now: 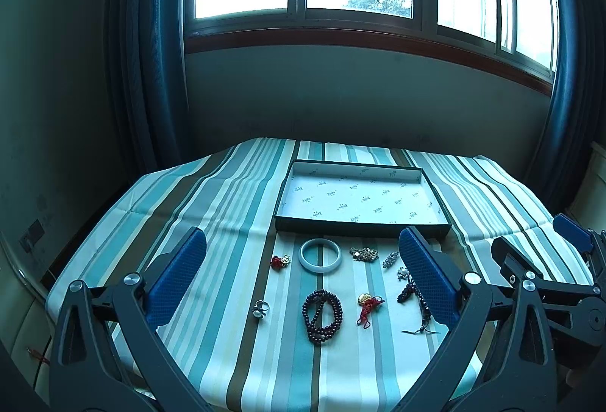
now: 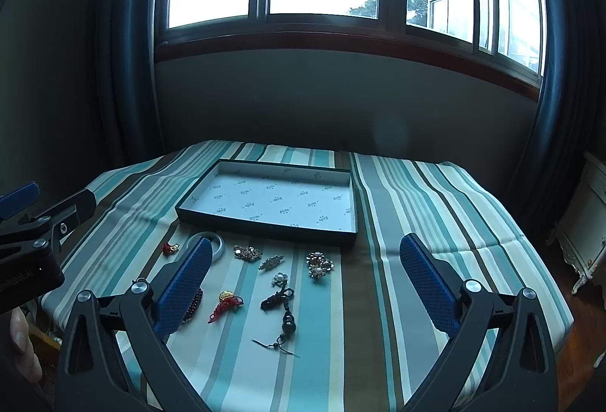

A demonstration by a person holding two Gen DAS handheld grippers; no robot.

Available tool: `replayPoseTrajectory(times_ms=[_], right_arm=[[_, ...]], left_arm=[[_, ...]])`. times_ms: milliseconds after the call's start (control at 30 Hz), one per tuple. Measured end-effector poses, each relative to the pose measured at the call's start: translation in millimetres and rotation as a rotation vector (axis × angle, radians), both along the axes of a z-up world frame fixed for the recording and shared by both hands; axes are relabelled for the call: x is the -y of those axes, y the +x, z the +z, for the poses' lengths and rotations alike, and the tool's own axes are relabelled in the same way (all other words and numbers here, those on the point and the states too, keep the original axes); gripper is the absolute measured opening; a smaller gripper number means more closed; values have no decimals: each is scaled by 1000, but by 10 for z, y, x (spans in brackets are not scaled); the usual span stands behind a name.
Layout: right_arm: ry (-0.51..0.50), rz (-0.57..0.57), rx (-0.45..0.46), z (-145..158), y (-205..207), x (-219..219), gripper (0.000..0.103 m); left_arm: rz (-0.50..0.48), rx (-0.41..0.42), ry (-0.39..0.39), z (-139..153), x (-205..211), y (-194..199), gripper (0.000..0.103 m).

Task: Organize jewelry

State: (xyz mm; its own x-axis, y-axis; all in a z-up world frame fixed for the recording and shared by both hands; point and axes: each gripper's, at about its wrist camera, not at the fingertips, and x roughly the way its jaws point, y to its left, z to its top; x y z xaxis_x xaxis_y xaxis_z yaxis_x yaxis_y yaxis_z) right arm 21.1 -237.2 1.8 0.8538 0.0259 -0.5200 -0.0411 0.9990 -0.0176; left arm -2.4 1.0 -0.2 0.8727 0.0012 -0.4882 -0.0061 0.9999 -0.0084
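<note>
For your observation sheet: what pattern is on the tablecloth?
The tablecloth has teal, white and brown stripes, clearest in the right wrist view.

Both grippers spread wide, holding nothing.
Left gripper (image 1: 303,275) and right gripper (image 2: 306,279) hover side by side, level, fingers pointing forward.

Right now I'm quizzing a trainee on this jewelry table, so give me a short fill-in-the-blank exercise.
1. The tray holds ____ jewelry.
2. The pale bangle lies on the ____ cloth.
3. Both the left tongs and right tongs are ____.
4. The dark bead loop lies ____ the tray.

Missing: no; striped; open; outside
</note>
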Motion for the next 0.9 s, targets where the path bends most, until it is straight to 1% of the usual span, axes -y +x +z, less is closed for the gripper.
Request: replayPoseTrajectory(times_ms=[900], right_arm=[[0, 1, 1, -16, -2, -2, 99]], left_arm=[[-1, -6, 0, -53, -31, -24, 101]])
